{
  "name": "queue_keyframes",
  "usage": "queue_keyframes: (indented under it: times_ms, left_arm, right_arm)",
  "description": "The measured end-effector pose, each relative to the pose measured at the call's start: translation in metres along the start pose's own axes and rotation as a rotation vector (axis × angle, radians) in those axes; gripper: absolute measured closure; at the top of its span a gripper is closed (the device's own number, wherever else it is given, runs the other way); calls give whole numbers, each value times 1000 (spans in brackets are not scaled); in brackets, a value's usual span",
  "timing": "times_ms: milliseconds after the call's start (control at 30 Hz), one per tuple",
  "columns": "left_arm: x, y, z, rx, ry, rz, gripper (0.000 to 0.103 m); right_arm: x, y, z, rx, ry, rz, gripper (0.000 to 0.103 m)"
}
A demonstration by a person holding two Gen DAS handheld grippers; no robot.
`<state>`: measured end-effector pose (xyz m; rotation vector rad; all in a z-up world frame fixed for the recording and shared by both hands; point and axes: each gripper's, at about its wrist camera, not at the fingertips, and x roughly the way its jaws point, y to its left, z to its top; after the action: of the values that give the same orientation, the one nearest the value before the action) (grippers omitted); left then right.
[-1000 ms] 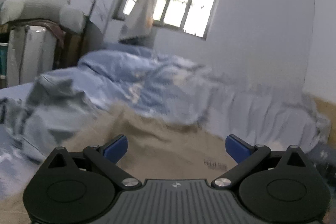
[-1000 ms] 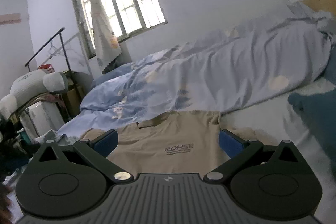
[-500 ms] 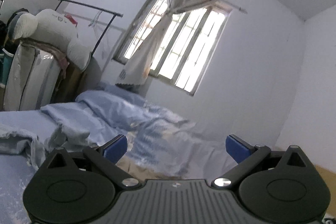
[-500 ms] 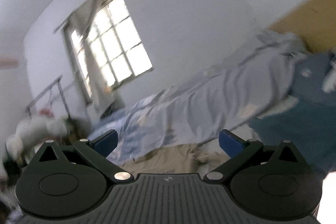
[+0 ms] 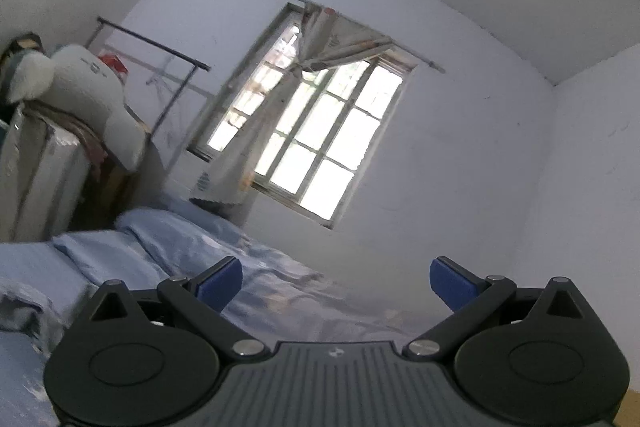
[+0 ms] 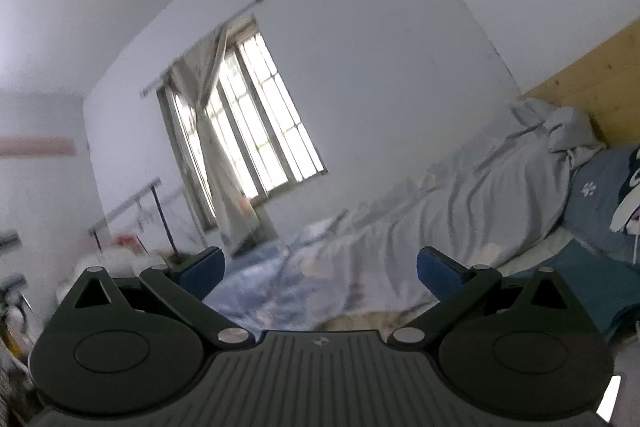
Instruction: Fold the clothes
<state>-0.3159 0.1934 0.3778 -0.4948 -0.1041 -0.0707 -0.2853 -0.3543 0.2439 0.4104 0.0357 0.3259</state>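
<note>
Both cameras are tilted up toward the wall and window. My left gripper [image 5: 336, 283] is open, its blue pads wide apart with nothing between them. My right gripper [image 6: 320, 273] is open too and holds nothing. Only a thin beige strip of the tan T-shirt [image 6: 360, 321] shows, just above the right gripper's body. In the left wrist view the shirt is hidden. A rumpled pale blue quilt [image 5: 224, 251] covers the bed behind both grippers.
A barred window with a knotted curtain [image 5: 304, 143] fills the far wall. A clothes rail [image 5: 160, 47] and a white plush toy [image 5: 88, 95] on a covered stack stand at the left. A wooden headboard [image 6: 592, 83], a blue pillow [image 6: 600, 199] and teal cloth [image 6: 580, 279] lie at the right.
Both grippers have tipped upward. The tan shirt that filled the lower part of both views has dropped almost out of sight, and wall, window and ceiling now fill the frames. Both jaws stayed open.
</note>
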Motion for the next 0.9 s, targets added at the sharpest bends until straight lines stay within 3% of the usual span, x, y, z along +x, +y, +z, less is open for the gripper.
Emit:
queue_keyframes:
  times_ms: [133,267,333,400,533,633,733,900]
  left_arm:
    - [-12,-17,14,-50,-2,-68,0]
    - [-25,-35,38,-11,-11,-90,0]
    - [-32,-41,47,10,-15,-86,0]
    - [-42,-47,57,35,-26,-75,0]
    - [-51,-52,61,77,-12,-76,0]
    - [-45,-50,42,83,37,-97,0]
    - [-35,-47,6,114,103,-86,0]
    - [-13,-40,-55,84,237,-93,0]
  right_arm:
    - [23,8,-26,-135,128,-80,1]
    - [29,13,-41,-217,179,-15,1]
    - [30,16,-43,-262,224,1,11]
    - [20,21,-37,-284,238,17,15]
    - [-15,40,-7,-319,155,66,14]
    - [-28,59,7,-372,99,64,10]
    - [-20,72,-5,-445,117,45,9]
    - [25,62,-68,-597,299,-49,13]
